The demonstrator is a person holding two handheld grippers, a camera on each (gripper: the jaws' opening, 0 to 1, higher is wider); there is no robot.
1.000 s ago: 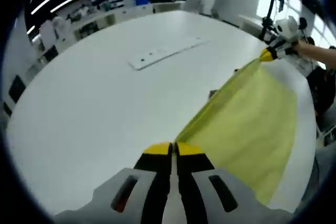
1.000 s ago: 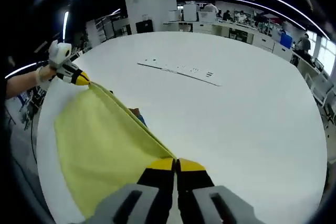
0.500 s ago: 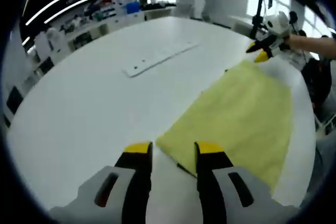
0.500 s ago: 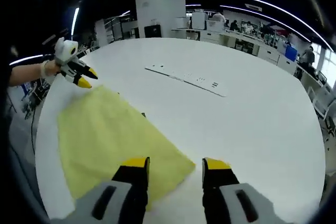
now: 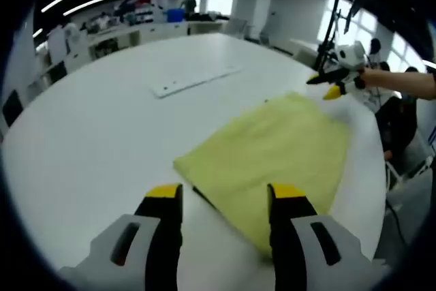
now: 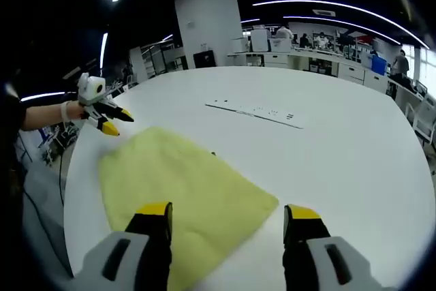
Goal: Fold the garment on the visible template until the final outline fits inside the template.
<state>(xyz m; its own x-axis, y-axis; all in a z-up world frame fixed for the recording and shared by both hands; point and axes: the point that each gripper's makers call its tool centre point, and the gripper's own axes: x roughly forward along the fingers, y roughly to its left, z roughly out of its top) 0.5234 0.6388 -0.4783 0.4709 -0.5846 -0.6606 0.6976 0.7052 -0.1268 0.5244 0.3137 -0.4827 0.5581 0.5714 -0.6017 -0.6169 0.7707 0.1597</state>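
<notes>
Nearest in the left gripper view, the left gripper (image 5: 223,199) has its yellow-tipped jaws wide apart and holds nothing; in the right gripper view, the right gripper (image 6: 227,219) stands the same way, apart and empty. Just beyond both lies the yellow garment (image 5: 269,155), spread flat on the white surface (image 5: 95,134) as a rough rectangle, its near corner reaching in between the left jaws. It looks thin, soft and light, the kind of cloth that will droop and crease if lifted by one point, and it should slide easily on the smooth top. The safest hold is probably at two corners of one edge, pinched together and carried over evenly. A dark sliver peeks from under its near edge, perhaps the template; I cannot tell. Farther off, a long white strip (image 6: 257,111) lies well apart from the cloth. Desks and people stand beyond.
</notes>
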